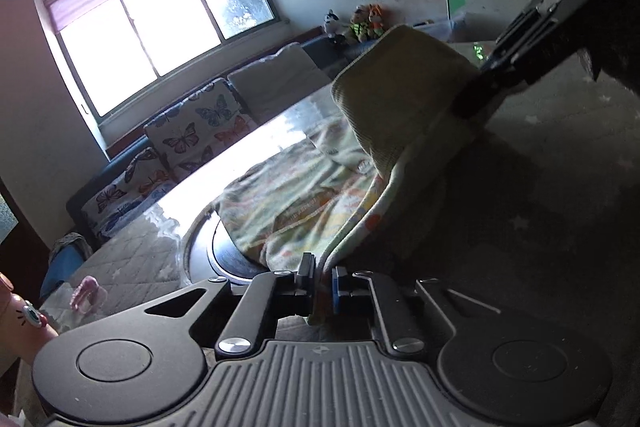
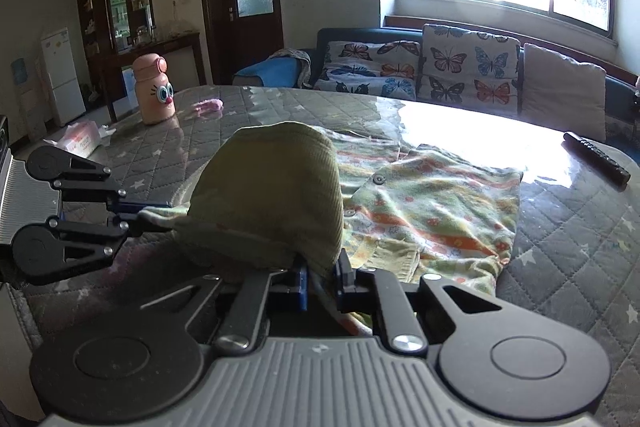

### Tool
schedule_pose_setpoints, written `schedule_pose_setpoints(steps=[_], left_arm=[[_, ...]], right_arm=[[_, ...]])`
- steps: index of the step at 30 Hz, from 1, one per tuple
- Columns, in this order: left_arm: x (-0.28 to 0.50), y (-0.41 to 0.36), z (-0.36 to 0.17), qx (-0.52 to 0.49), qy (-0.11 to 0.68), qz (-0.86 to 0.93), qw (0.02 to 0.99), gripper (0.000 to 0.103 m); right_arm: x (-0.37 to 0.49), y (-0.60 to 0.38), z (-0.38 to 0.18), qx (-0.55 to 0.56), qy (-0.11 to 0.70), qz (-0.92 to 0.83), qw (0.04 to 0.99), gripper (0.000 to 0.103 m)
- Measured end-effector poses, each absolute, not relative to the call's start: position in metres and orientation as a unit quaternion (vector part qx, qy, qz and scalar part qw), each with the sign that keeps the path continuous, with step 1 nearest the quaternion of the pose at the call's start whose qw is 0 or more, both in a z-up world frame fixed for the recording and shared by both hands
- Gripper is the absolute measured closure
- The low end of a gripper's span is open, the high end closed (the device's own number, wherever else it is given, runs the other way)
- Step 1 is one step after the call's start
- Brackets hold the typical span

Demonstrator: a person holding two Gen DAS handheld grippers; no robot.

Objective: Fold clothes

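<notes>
A small green garment with an orange and yellow print (image 2: 432, 211) lies on the quilted grey table cover (image 2: 580, 251). Its ribbed green hem (image 2: 276, 195) is lifted and arched over the rest. My right gripper (image 2: 322, 283) is shut on one end of this hem. My left gripper (image 1: 322, 279) is shut on the other end, and it shows at the left of the right wrist view (image 2: 136, 215). In the left wrist view the lifted hem (image 1: 404, 107) stretches up to the right gripper (image 1: 480, 95) at the upper right, with the printed cloth (image 1: 288, 203) lying below.
A pink cartoon bottle (image 2: 154, 89), a pink hair clip (image 2: 208, 105) and a tissue pack (image 2: 82, 141) sit at the far left of the table. A dark remote (image 2: 596, 157) lies at the right. A butterfly-print sofa (image 2: 440, 67) stands behind, under the window.
</notes>
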State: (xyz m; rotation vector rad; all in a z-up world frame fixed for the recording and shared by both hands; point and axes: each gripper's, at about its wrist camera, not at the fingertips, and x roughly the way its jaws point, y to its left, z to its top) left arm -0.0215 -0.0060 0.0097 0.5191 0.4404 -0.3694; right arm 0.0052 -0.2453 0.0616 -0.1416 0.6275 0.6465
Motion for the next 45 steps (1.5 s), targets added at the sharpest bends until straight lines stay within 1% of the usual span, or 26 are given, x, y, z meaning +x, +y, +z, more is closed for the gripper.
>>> schedule_pose_setpoints(steps=[4,12,16,23,30,35,40,41,42,43,45], left_arm=[[-0.041,-0.006,0.025,0.240,0.213,-0.194,0.927,0.094],[-0.105,-0.002,0.058,0.206,0.245,-0.241,0.916,0.094],[-0.112,-0.001,0.067,0.192,0.249,-0.242,0.918,0.094],[-0.076,0.000,0.080,0.176,0.229,-0.234,0.928,0.094],[-0.009,-0.002,0.082,0.165,0.229,-0.219,0.934,0.094],[0.047,-0.006,0.067,0.153,0.263,-0.204,0.931,0.094],[0.094,-0.006,0.038,0.134,0.312,-0.186,0.922,0.094],[0.099,-0.007,0.032,0.132,0.318,-0.182,0.921,0.094],[0.104,-0.007,0.026,0.130,0.323,-0.177,0.921,0.094],[0.107,-0.008,0.022,0.128,0.328,-0.172,0.920,0.094],[0.111,-0.009,0.012,0.125,0.338,-0.164,0.918,0.093]], right_arm=[[-0.018,-0.252,0.074,-0.072,0.303,0.326,0.893,0.092],[-0.065,-0.267,0.099,-0.080,0.302,0.352,0.882,0.093],[-0.079,-0.267,0.108,-0.085,0.307,0.359,0.877,0.093],[-0.052,-0.264,0.117,-0.088,0.294,0.345,0.887,0.093],[0.009,-0.257,0.125,-0.095,0.291,0.327,0.894,0.093],[0.068,-0.247,0.113,-0.092,0.306,0.304,0.898,0.093],[0.113,-0.236,0.080,-0.079,0.332,0.273,0.900,0.093],[0.119,-0.235,0.073,-0.076,0.335,0.266,0.901,0.092],[0.123,-0.235,0.066,-0.071,0.334,0.258,0.904,0.088],[0.126,-0.235,0.059,-0.067,0.332,0.249,0.907,0.075],[0.127,-0.238,0.049,-0.065,0.327,0.231,0.914,0.065]])
